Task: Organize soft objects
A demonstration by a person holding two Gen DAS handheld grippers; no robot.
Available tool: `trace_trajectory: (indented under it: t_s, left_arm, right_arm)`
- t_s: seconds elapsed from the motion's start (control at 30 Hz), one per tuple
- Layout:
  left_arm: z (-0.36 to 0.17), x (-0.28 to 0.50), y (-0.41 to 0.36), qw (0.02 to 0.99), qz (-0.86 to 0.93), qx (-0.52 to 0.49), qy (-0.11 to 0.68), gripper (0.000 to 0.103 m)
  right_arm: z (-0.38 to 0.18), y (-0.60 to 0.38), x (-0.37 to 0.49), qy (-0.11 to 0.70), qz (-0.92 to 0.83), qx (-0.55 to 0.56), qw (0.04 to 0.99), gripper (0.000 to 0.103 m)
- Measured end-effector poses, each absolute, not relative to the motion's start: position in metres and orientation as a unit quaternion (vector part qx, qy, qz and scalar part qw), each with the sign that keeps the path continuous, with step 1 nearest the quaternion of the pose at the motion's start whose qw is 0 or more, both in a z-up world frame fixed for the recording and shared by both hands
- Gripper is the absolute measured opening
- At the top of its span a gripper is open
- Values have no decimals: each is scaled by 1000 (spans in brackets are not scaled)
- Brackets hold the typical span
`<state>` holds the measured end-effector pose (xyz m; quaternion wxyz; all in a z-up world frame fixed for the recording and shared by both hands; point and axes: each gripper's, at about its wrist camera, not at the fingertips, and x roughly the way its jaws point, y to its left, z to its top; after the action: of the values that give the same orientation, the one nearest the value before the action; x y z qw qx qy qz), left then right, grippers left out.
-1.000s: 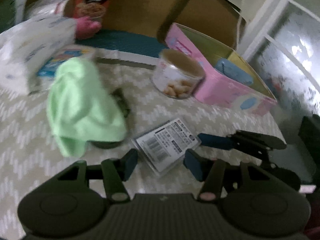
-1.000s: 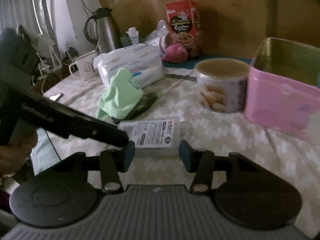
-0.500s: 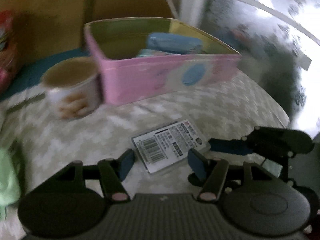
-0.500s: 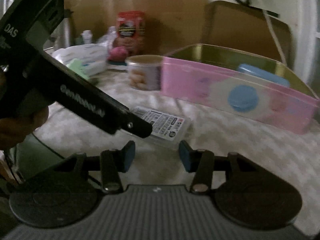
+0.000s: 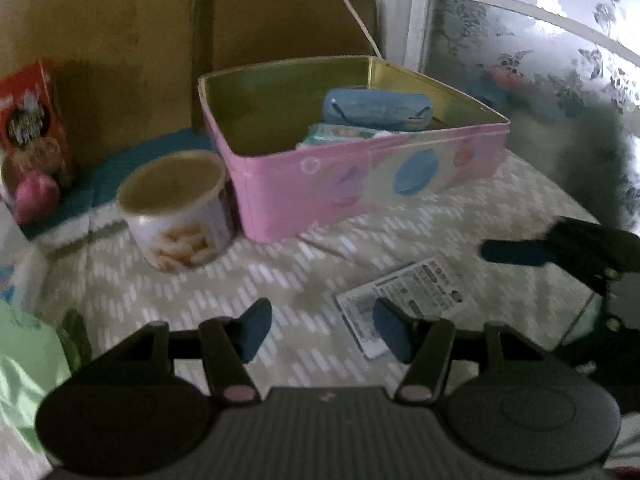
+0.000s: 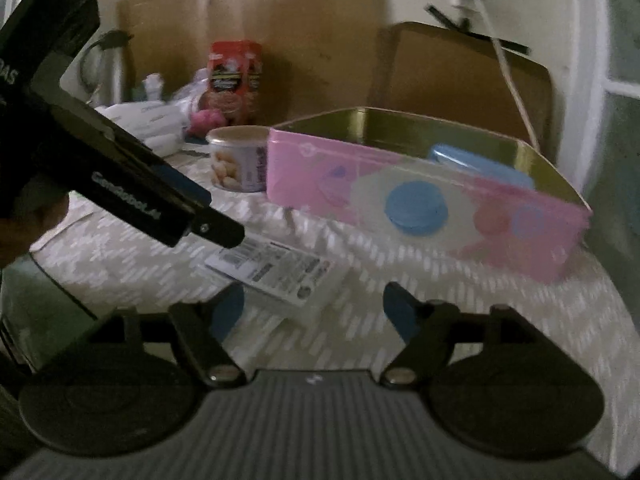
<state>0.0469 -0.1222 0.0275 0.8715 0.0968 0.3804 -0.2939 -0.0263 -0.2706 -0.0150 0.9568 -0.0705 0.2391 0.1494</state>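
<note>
A: Nearest to us, the right gripper (image 6: 312,308) has just been opening its jaws; they stand wide with nothing clamped. The flat packet (image 6: 272,268) lies on the tablecloth (image 6: 460,300) just ahead of them, one edge reaching into the gap, but the pads do not press on it.

B: And the left gripper (image 5: 320,330)?

A: About half open and empty. In its own view the packet (image 5: 404,296) lies flat just past its right fingertip (image 5: 390,334). From the right side its tip hangs over the packet's far corner; I can't tell if it touches.

B: So how should the pickup go?

A: I'd judge the packet is thin and soft, so slide one finger low along the cloth under its near edge and close gently, without snagging the cloth. The left tip could pin the far corner to stop it sliding.

B: Then where?

A: Probably the pink tin (image 5: 360,184) just beyond, already holding a blue pouch (image 5: 376,110). The snack can (image 5: 176,208) stands beside it; keep clear of that. The green cloth (image 5: 28,376) lies off left, not yet put away.
</note>
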Motion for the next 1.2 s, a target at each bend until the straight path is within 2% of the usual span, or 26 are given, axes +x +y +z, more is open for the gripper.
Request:
trace_trajectory:
  t_s: [0.2,0.3,0.33,0.37,0.57,0.7,0.83,1.03,1.2]
  left_arm:
    - [20,65,-118,826,-343,11,447,51]
    - [15,72,-117,815,-356,-26,456,50]
    - [14,73,-118,817,-354,-30,454,49]
    - [14,73,-118,819,-352,-27,452,49]
    - [38,64,-124,833,-367,5,414,49]
    - [78,69,-131,854,-378,26,356,50]
    - [102,97,-149,875,-368,46,312,50]
    - [88,173,-190,883,-325,45,336,50]
    - [71,205,-213,893,-290,41,342,50]
  right_arm:
    - [-14,-282,1,279,218,-90,931,79]
    - [-16,-286,7,289,239,-72,924,78]
    - [-17,-285,6,287,241,-69,924,72]
    - [-17,-282,3,280,244,-73,925,69]
    - [-13,-268,-20,245,193,-82,947,68]
    - [18,-265,-32,172,159,-109,966,67]
    - [45,-271,-8,133,132,-128,974,67]
    - [45,-294,77,172,112,-109,973,67]
    - [35,-296,122,193,69,-103,973,67]
